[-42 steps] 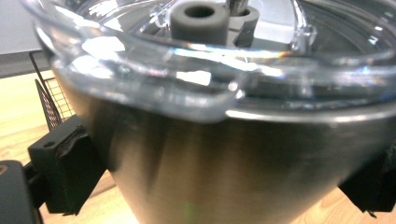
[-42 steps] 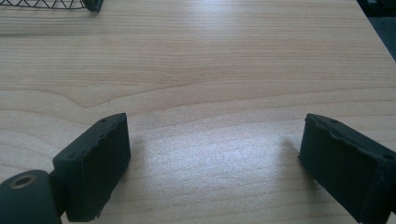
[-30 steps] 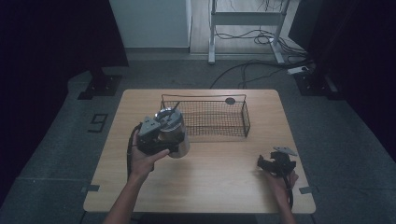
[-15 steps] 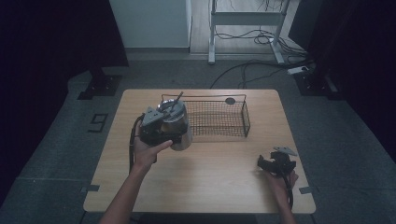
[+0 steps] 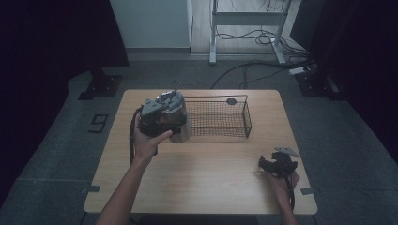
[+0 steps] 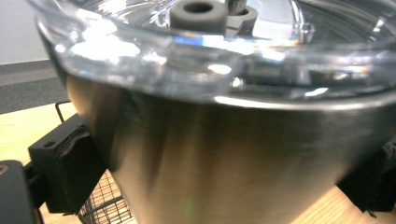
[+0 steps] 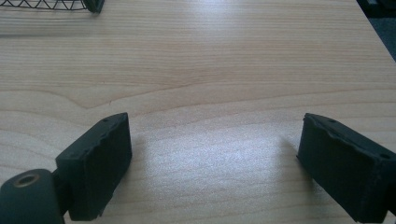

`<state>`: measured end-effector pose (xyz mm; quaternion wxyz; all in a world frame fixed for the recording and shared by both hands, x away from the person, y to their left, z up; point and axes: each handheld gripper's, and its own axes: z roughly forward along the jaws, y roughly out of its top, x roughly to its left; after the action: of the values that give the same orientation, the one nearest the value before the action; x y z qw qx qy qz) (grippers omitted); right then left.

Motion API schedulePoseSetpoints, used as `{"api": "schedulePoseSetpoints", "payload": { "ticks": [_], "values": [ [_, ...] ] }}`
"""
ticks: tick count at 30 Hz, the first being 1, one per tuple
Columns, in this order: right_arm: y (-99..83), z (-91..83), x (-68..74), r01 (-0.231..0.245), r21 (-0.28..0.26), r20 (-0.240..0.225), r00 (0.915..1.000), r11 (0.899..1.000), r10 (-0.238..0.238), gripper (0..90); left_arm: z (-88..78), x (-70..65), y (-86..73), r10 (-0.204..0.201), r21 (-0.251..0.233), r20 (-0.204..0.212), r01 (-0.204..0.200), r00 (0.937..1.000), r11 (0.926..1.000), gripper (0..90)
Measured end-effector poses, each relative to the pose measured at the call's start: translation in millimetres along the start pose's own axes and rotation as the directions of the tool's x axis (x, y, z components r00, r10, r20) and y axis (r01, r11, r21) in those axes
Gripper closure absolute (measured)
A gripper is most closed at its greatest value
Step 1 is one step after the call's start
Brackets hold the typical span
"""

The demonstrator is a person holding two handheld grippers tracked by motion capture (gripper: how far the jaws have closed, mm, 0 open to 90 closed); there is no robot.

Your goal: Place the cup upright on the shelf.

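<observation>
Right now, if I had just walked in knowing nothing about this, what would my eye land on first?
Probably the shiny steel tumbler with a clear lid, clamped in the left gripper and held at the left end of the black wire basket. Next, the right gripper near the table's front right corner, its jaws wide apart over bare wood with nothing between them.

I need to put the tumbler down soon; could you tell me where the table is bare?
Bare wood runs between the wire basket and the table's near edge, left of the right gripper. It is crowded where the left gripper holds the tumbler against the basket.
</observation>
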<state>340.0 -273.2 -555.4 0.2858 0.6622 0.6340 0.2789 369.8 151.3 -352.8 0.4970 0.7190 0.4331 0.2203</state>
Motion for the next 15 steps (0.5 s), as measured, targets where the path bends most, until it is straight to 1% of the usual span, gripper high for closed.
{"api": "schedulePoseSetpoints", "payload": {
  "ticks": [5, 7, 15],
  "values": [
    [0.0, 0.0, 0.0, 0.000, 0.000, 0.000, 1.0000, 1.000, 0.000, 9.6, 4.4, 2.7, 4.7, 0.006, -0.003, -0.023, -0.006, 0.9997, 1.0000, 3.7],
    [0.0, 0.0, 0.0, 0.000, 0.000, 0.000, 1.0000, 1.000, 0.000, 9.6, 5.7, 2.3, 6.8, 0.017, -0.004, -0.029, -0.017, 0.9995, 0.9999, 3.7],
    [0.0, 0.0, 0.0, 0.000, -0.001, 0.000, 1.0000, 1.000, 0.000, 9.7, 13.8, 1.2, 14.7, 0.029, 0.000, -0.039, -0.029, 0.9988, 0.9996, 3.7]
  ]
}}
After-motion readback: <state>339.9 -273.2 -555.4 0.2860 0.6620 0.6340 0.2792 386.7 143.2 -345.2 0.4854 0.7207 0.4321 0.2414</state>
